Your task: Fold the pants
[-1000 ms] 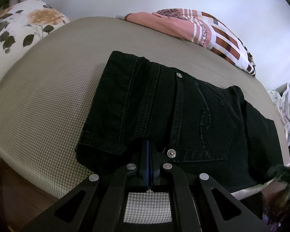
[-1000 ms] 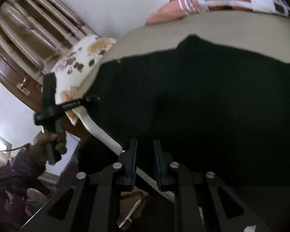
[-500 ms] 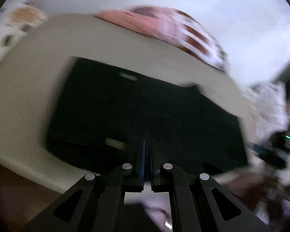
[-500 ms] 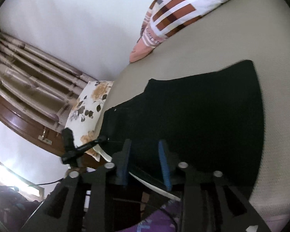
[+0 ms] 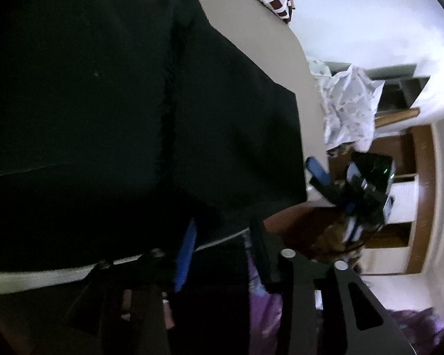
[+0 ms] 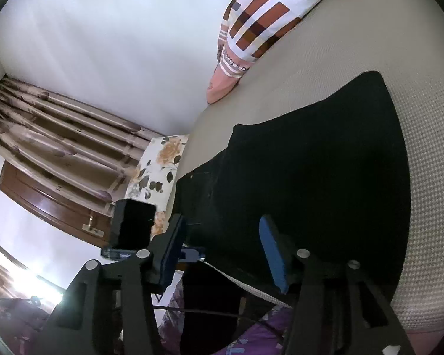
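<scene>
Presently, left to right in the right wrist view: floral pillow (image 6: 159,165), centre left; right gripper (image 6: 225,254), jaws spread wide, holding nothing, lower centre; black pants (image 6: 310,189), folded flat on the beige bed (image 6: 423,207), centre right; striped pillow (image 6: 266,20), top. Left wrist view: left gripper (image 5: 222,254), jaws spread, at the pants' near edge, lower centre.

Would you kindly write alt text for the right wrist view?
The open right gripper hovers over folded black pants lying on a beige bed. A striped pillow and a floral pillow lie beyond, near brown curtains.
</scene>
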Demonstrator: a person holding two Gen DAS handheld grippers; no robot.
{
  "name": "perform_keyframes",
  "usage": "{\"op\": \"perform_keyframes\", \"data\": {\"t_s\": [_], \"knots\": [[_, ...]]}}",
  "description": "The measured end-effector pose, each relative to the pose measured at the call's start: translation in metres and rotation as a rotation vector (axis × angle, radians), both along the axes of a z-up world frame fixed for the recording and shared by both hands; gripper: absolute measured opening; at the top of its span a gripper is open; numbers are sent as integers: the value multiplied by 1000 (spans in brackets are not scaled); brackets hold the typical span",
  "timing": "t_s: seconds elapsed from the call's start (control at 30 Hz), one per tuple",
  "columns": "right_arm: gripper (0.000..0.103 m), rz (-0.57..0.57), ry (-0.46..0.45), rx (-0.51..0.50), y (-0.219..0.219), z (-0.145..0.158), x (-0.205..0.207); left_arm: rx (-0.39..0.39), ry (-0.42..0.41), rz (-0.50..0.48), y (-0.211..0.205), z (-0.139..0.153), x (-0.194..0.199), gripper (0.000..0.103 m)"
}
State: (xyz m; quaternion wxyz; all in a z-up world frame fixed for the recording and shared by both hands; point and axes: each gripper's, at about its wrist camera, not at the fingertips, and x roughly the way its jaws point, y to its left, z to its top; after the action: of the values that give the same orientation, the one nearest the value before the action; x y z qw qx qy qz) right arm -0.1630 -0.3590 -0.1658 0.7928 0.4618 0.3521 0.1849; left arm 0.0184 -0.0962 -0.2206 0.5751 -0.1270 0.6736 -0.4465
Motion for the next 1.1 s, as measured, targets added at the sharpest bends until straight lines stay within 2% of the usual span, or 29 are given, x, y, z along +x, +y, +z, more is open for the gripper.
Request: {"op": "perform_keyframes", "data": {"t_s": [0.1, 0.17, 0.3, 0.37, 0.43, 0.53, 0.57, 0.63, 0.73, 0.83, 0.97, 1.03, 1.07, 1.1], "knots": [[53, 0, 4, 19, -1, -3, 0, -55, 84, 9, -4, -7, 6, 40], [55, -2, 3, 31, -2, -4, 0, -74, 108, 15, -7, -10, 8, 40], [56, 2, 17, 40, -4, -6, 4, -47, 113, 69, -6, -13, 8, 37], [56, 8, 19, 28, -4, -4, 8, -49, 99, 91, 0, -6, 7, 37], [57, 17, 10, 13, -4, 1, 10, -6, 60, 95, 10, 6, 4, 38], [61, 23, -1, 7, -4, 5, 13, 17, 14, 100, 21, 21, 4, 58], [61, 23, -4, 13, -4, 4, 14, 46, -16, 113, 26, 24, 5, 66], [62, 18, 0, 29, -3, 1, 16, 85, -24, 124, 28, 21, 10, 68], [63, 16, 16, 47, -1, -7, 17, 63, 53, 133, 26, 6, 15, 68], [65, 12, 33, 59, 0, -14, 14, 93, 69, 90, 8, -7, 15, 68], [65, 9, 32, 73, -1, -15, 15, 35, 136, 36, -13, -16, 14, 68], [65, 21, 25, 66, -1, -12, 19, 1, 175, 66, -13, -20, 17, 67], [65, 28, 22, 60, 0, -11, 22, -3, 167, 71, -13, -20, 18, 59], [65, 40, 17, 47, 0, -8, 26, 11, 122, 68, -14, -17, 17, 39]]}}
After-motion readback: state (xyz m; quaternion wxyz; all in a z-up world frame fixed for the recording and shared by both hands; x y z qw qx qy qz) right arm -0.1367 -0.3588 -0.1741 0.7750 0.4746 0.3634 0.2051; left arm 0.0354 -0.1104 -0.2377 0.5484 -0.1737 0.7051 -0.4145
